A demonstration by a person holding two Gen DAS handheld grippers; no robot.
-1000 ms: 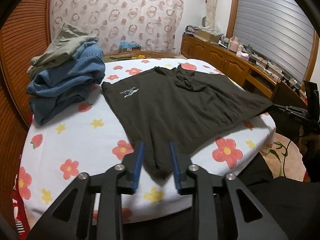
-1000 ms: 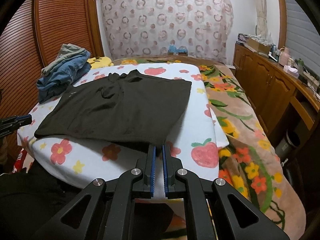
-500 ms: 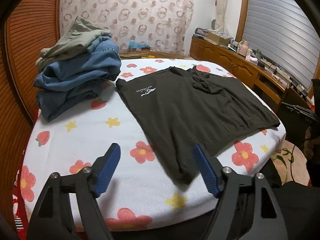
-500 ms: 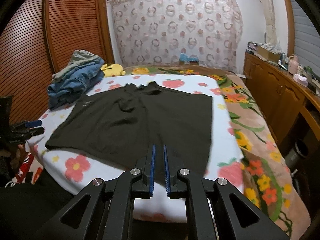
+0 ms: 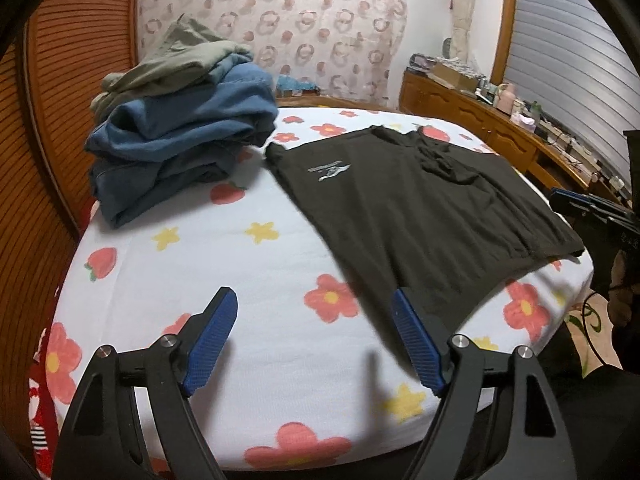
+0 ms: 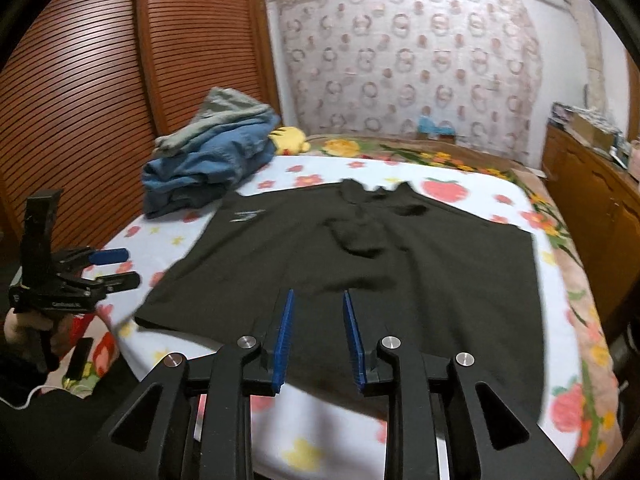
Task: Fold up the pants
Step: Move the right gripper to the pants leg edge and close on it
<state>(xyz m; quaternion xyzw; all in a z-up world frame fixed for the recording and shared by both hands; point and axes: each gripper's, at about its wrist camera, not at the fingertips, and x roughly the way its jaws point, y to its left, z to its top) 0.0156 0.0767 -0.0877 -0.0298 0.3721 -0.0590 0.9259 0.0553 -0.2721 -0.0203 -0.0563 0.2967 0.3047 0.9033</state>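
- The left gripper is seen with its jaws spread wide, and nothing is held between them; only the flowered bed sheet lies below the gap.
- The right gripper has its jaws partly open, with a narrow gap, and no cloth is caught in them.
- The dark pants are spread flat on the bed, ahead of the left jaws and to their right. In the right view the dark pants lie directly ahead of and under the jaws, and the near hem reaches the bed's front edge.
- It is judged that no fold is made yet, because the garment lies open and flat.
- A risk is seen at the near hem: it lies close to the bed's edge, so the cloth may be dragged off the bed if it is pulled toward the jaws.
- If only one layer is pinched, the lower layer may be left behind and the fold may come out crooked.
- The bunched part near the waist, far ahead of the right jaws, may be trapped as a wrinkle inside a fold.
- A pile of folded jeans stands ahead and to the left of the left jaws, just beside the far corner of the pants; a sideways fold toward it may be blocked there.
- A wooden cabinet stands far to the right, well apart from the work.
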